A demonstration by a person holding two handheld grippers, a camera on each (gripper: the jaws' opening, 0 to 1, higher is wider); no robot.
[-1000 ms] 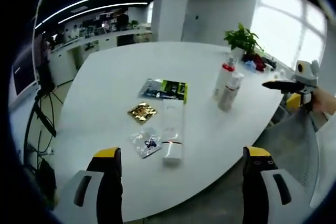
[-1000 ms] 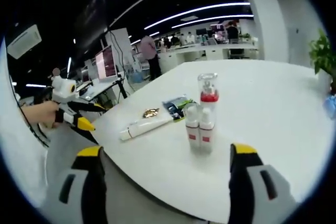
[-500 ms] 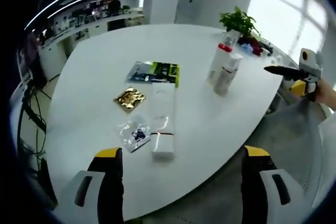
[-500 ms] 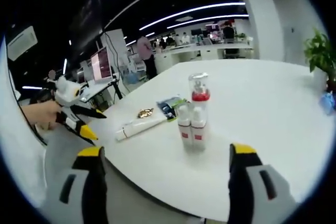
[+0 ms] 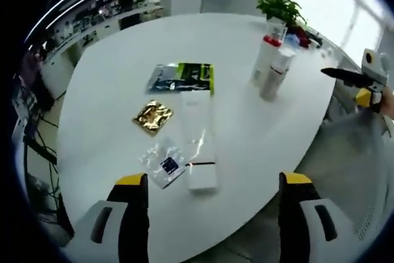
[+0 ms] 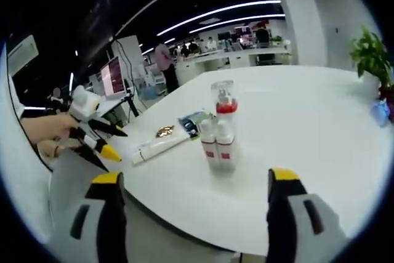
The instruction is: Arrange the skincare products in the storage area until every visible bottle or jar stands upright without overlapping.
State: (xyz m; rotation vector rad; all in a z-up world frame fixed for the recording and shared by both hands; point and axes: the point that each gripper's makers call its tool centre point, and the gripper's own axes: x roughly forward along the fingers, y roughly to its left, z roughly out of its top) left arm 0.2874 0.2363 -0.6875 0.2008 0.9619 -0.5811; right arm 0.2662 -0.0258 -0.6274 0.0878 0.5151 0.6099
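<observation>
Since a second ago, we have brought the left gripper (image 5: pixel 209 214) closer over the table (image 5: pixel 111 47), so the lying white tube (image 5: pixel 198 135) now sits just ahead, between its jaws. In the left gripper view, the jaws stand wide apart and hold nothing. The tube's long axis runs straight away from us, its flat crimped end nearest. Left of it lie a clear sachet (image 5: pixel 162 163) and a gold packet (image 5: pixel 152 117); a green-and-dark packet (image 5: pixel 182 78) lies beyond. Far ahead to the right, the red-collared pump bottle (image 5: pixel 265 60) and a smaller white bottle (image 5: pixel 274 74) stand upright, touching.

In the right gripper view, the right gripper (image 6: pixel 192 214) is also wide open and empty. The upright bottles stand ahead, near centre; the tube lies beyond, to their left. We judge the left gripper nearer the tube.
</observation>
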